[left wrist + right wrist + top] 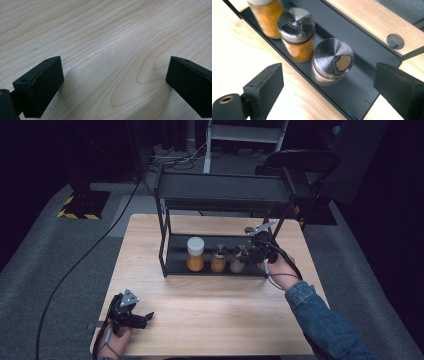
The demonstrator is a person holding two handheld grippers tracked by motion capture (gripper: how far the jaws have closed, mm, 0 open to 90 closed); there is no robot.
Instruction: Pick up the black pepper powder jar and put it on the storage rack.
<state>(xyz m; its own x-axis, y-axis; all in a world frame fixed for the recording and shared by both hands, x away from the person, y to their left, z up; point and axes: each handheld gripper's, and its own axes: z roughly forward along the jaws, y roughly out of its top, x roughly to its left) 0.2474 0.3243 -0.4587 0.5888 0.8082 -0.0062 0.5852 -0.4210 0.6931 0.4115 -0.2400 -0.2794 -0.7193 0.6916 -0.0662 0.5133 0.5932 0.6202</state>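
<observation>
Hovering spread just right of the brown spice shaker [332, 65] on the rack shelf [362, 92], right gripper [248, 251] empty; left gripper [142, 318] spread on the near-left counter [215, 315].

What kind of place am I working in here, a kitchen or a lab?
Probably a recording lab or studio, not a kitchen: a lone wooden table on grey carpet, dark surroundings, cables across the floor, and a black shelf rack holding three spice jars.

Three spice jars [218, 258] on one black rack [165, 251] — two hand-held grippers [134, 318] (one per hand) — one table [215, 320].
</observation>
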